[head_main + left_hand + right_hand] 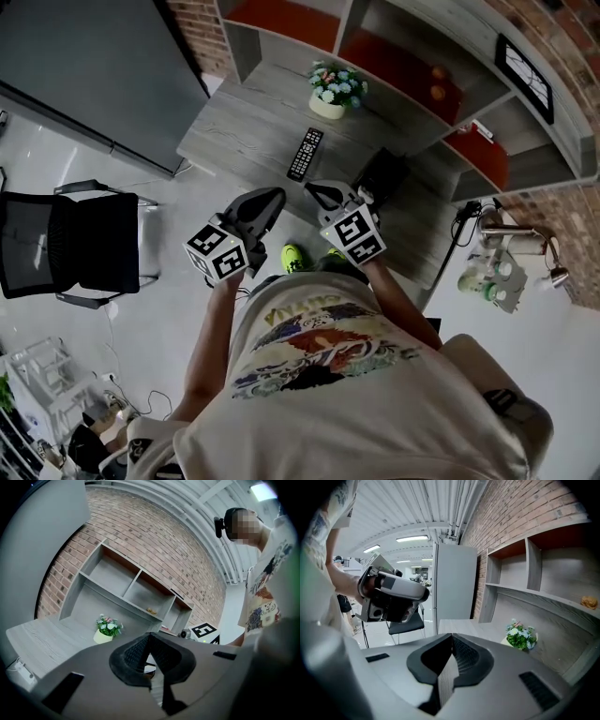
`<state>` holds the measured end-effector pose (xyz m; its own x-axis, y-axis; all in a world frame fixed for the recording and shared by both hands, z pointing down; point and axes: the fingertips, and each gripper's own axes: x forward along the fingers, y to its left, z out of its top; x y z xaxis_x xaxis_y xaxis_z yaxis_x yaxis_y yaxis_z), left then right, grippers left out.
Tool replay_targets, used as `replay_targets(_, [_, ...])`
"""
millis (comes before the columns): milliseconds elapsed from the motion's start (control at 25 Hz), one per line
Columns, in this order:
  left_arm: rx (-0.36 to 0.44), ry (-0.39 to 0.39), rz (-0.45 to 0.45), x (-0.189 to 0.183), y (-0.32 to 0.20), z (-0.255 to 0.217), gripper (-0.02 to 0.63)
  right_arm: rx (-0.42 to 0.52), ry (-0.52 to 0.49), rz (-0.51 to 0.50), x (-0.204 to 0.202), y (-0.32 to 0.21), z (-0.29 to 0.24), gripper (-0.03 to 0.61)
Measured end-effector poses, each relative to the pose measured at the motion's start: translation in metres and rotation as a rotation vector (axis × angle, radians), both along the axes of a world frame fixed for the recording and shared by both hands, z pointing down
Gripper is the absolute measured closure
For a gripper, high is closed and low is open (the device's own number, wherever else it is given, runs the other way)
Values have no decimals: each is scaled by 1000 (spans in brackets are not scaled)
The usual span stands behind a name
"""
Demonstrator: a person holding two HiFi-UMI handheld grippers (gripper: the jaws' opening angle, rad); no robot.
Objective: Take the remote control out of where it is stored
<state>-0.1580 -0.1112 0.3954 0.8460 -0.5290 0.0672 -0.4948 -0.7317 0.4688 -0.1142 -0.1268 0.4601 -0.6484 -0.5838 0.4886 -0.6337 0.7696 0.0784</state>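
The open shelf unit [352,17] over the tabletop [244,122] has grey wood-grain walls and orange-red backs. One compartment holds two small round orange things [437,82]. A cream pot [326,108] filled with white and blue flowers stands on the tabletop. The remote control [305,154], long, flat and black with rows of buttons, lies on the bare grey wood-grain tabletop just in front of the pot, in no compartment. My left tool [270,199] and right tool [317,190] hang side by side near the remote, each with its ribbed black pads pressed together on nothing. A brick wall [154,541] rises behind. A black chair [80,244] stands on the glossy pale floor [56,159].
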Motion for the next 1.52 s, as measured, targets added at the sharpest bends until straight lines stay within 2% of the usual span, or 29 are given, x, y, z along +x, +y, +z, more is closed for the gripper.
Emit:
replay_targets(440, [-9,12,29,14,-2,5,607,4,14,89,35,7,2,568])
replay_targets(840, [-17,12,45,29,-7,9,607,5,86,184,93,10,11,565])
replay_targets(1000, [-31,8,39,32,-5,14,607,-6,109,213,112,10,18,525])
replay_targets(1520, [-74,-11,35,65,-2,22,607,-52,140,243,169,8,37,472])
